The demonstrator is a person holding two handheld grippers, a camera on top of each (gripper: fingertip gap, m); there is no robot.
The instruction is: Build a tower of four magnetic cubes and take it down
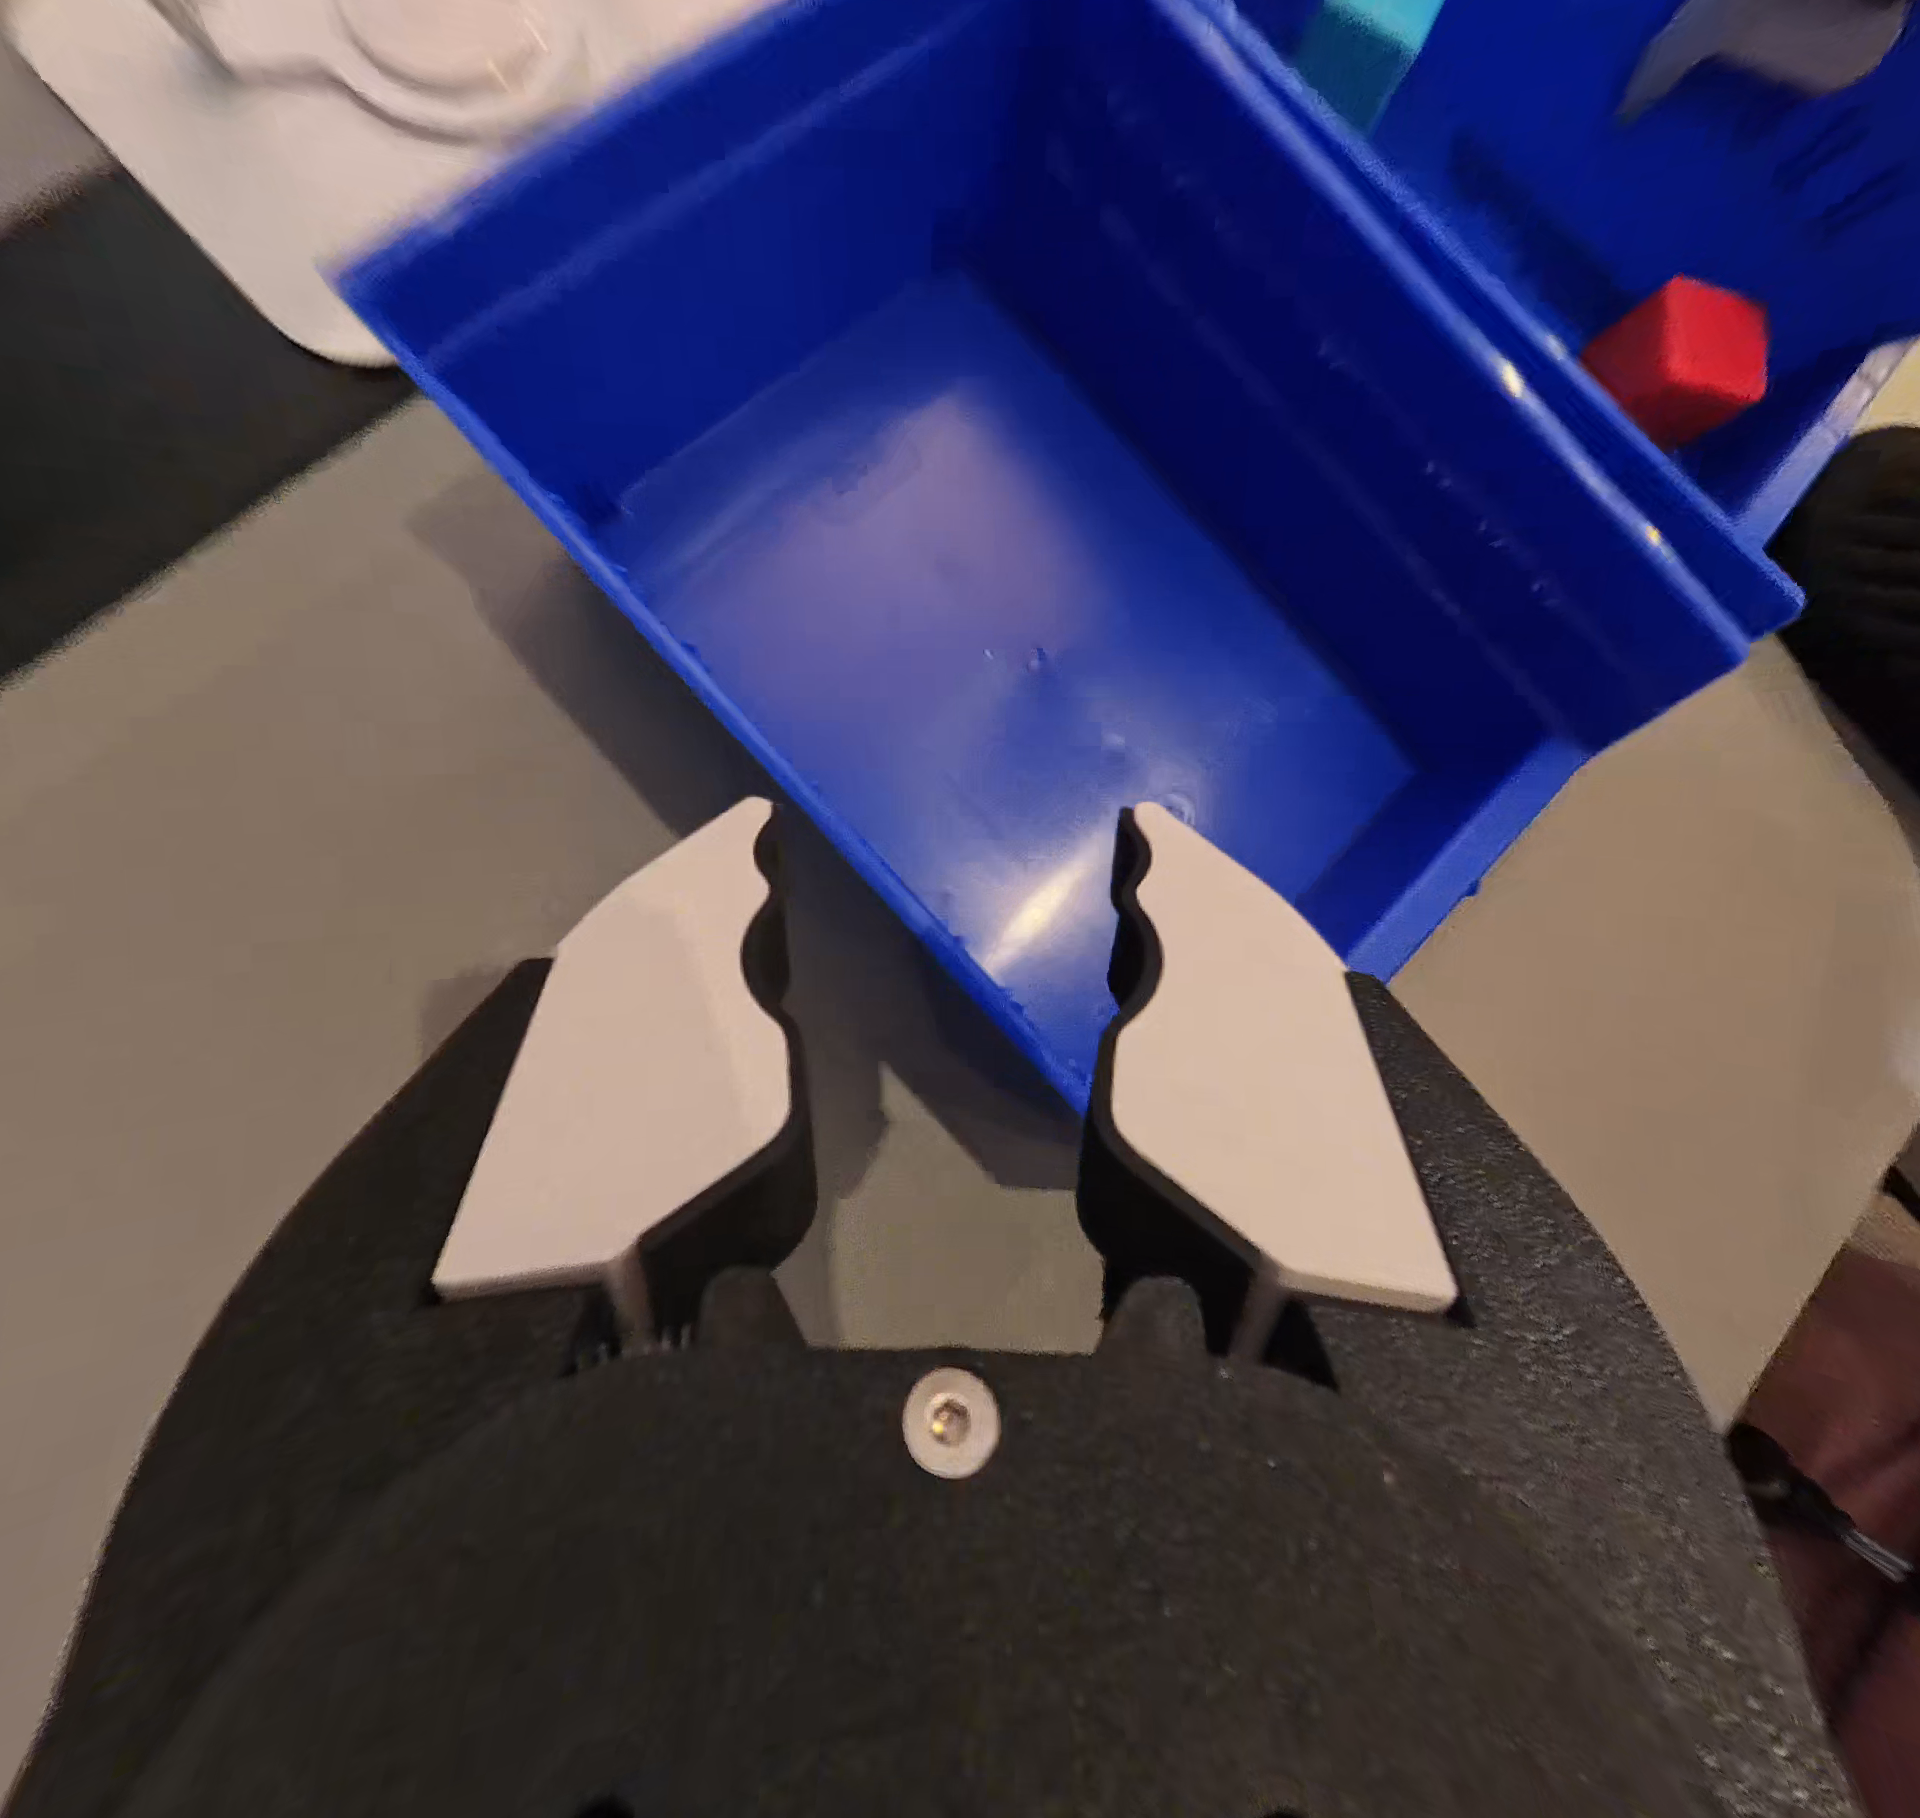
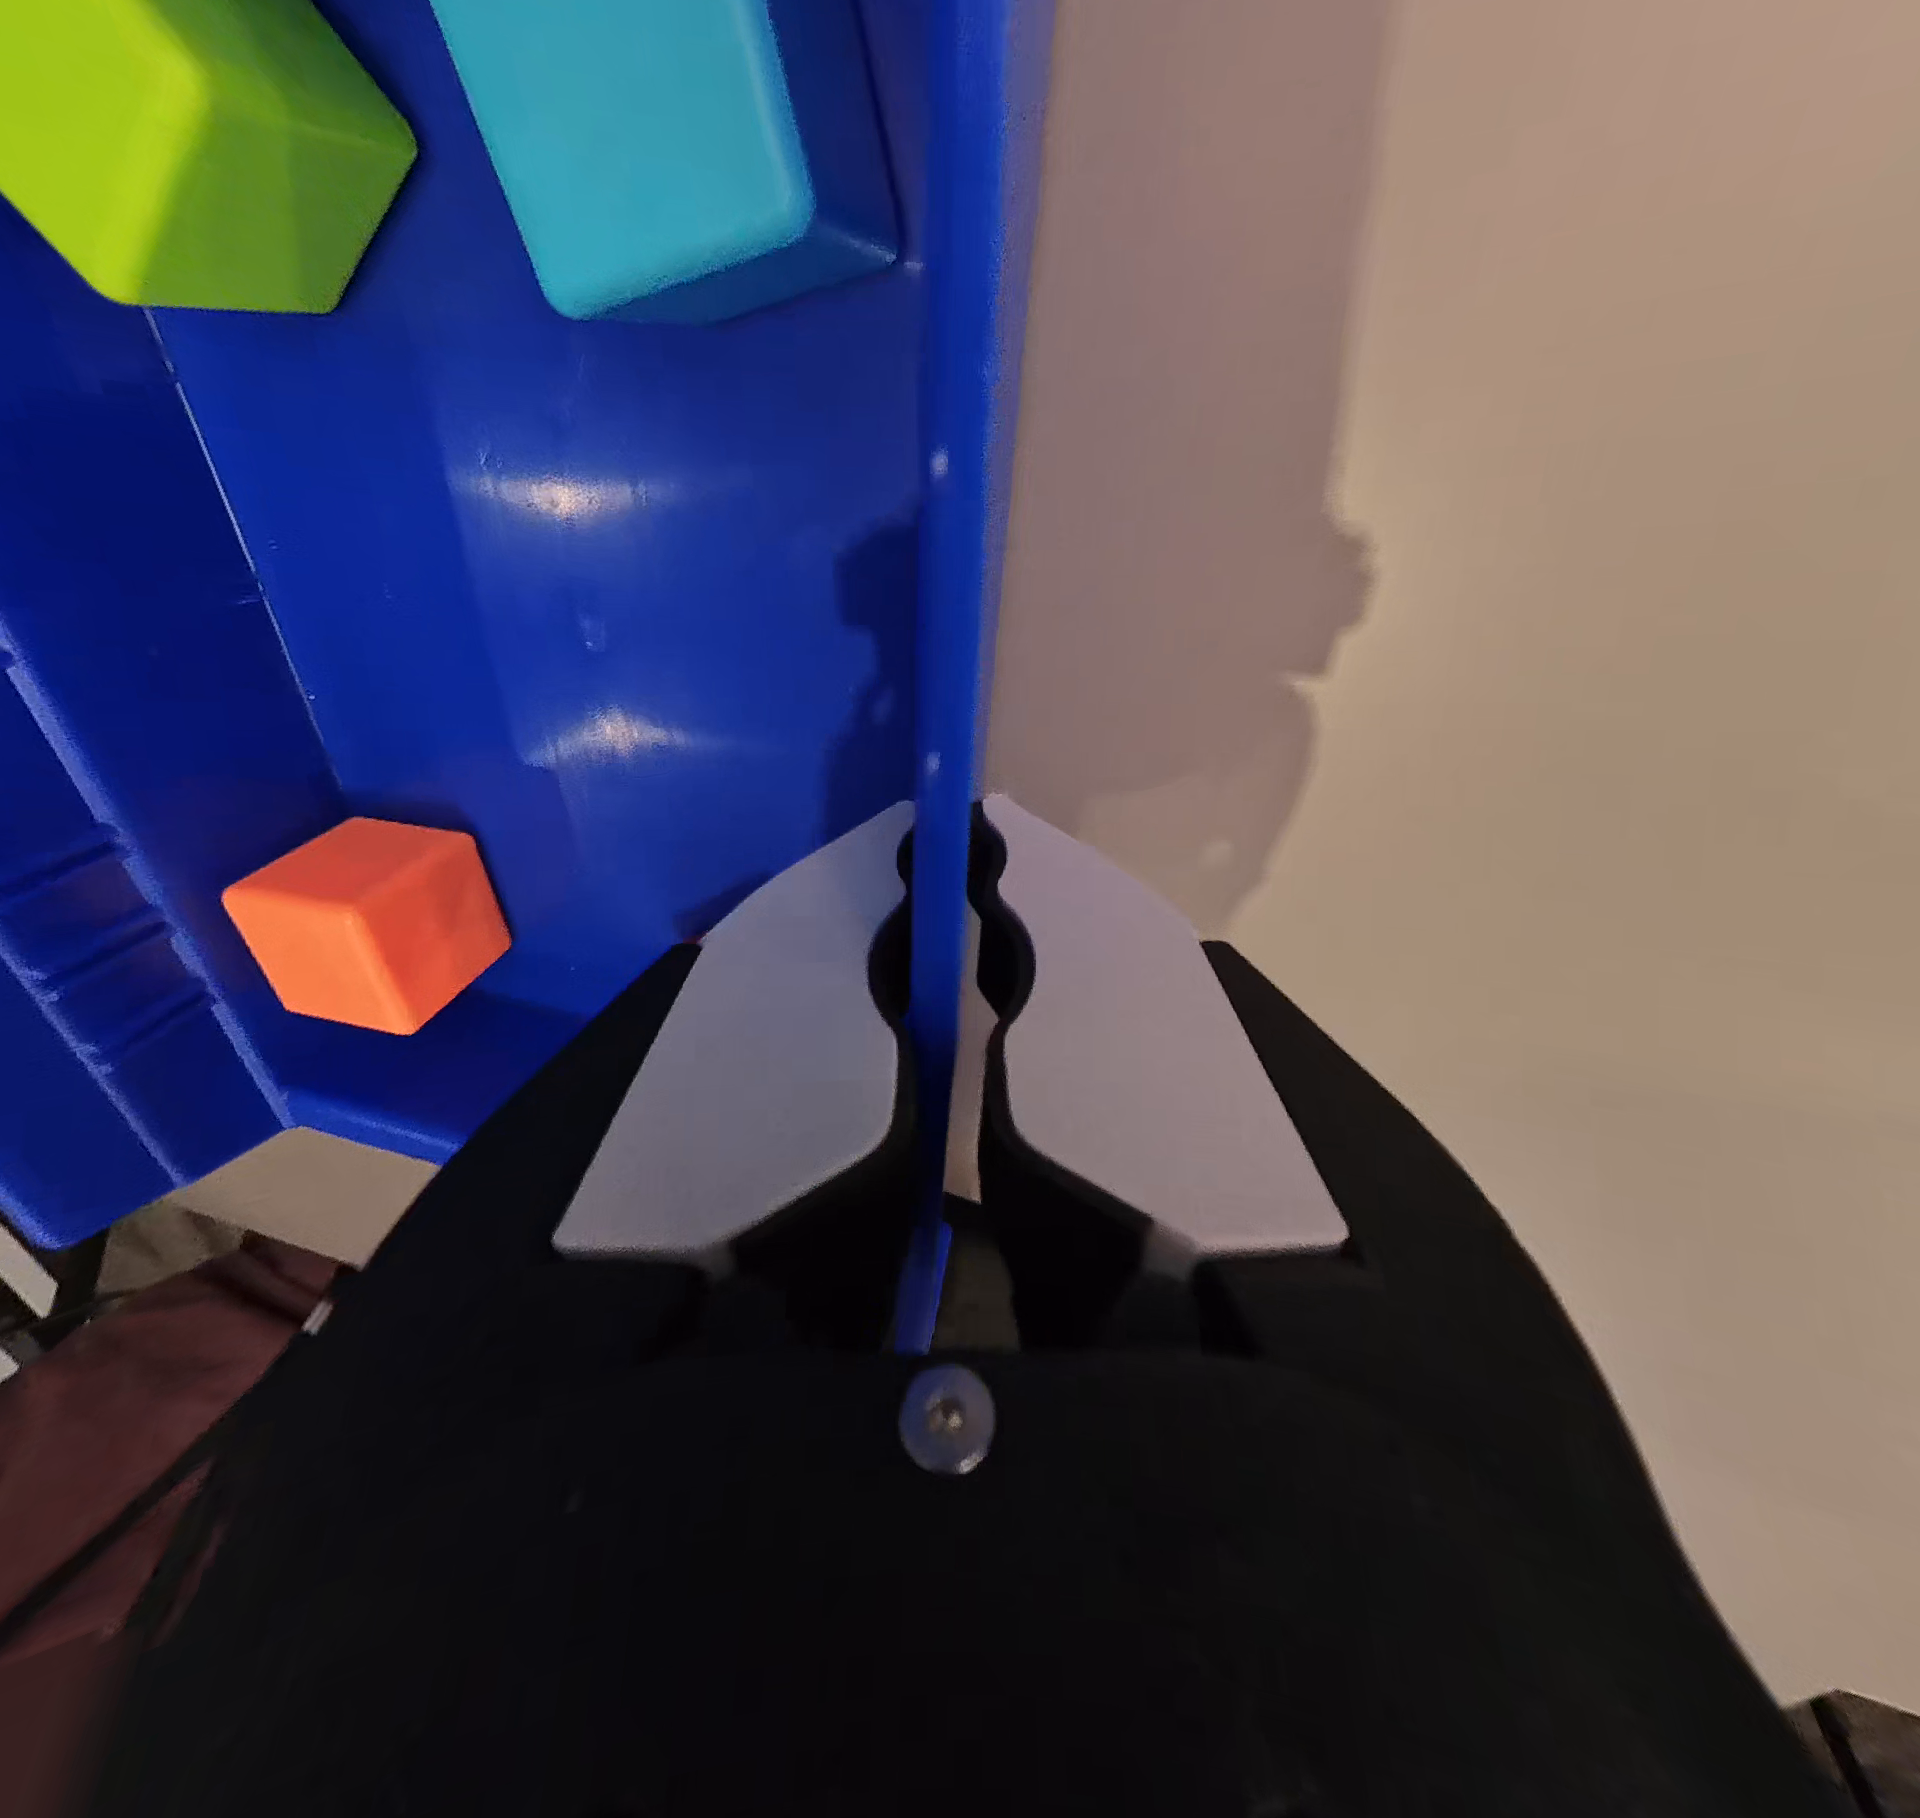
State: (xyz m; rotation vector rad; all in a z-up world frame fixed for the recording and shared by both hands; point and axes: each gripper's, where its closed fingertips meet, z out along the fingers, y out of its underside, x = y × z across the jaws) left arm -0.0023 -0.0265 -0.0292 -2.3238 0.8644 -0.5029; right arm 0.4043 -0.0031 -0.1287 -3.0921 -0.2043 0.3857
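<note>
In the right wrist view my right gripper point(image 2: 943, 812) is shut on the right wall of a blue bin point(image 2: 951, 563). Inside that bin lie a green cube point(image 2: 177, 106), a teal cube point(image 2: 623, 106) and an orange-red cube point(image 2: 364, 921). In the left wrist view my left gripper point(image 1: 945, 818) is open and empty, hovering over the near corner of an empty blue bin point(image 1: 582, 199). Behind it the second blue bin point(image 1: 1756, 511) holds the teal cube point(image 1: 1371, 12) and the red cube point(image 1: 1683, 355).
The two bins stand side by side on a beige table point(image 1: 260, 833). A white object point(image 1: 395, 33) lies on the table beyond the empty bin. A dark strip point(image 1: 125, 397) lies at the left. The table edge and dark fabric point(image 2: 125, 1353) show at the lower left.
</note>
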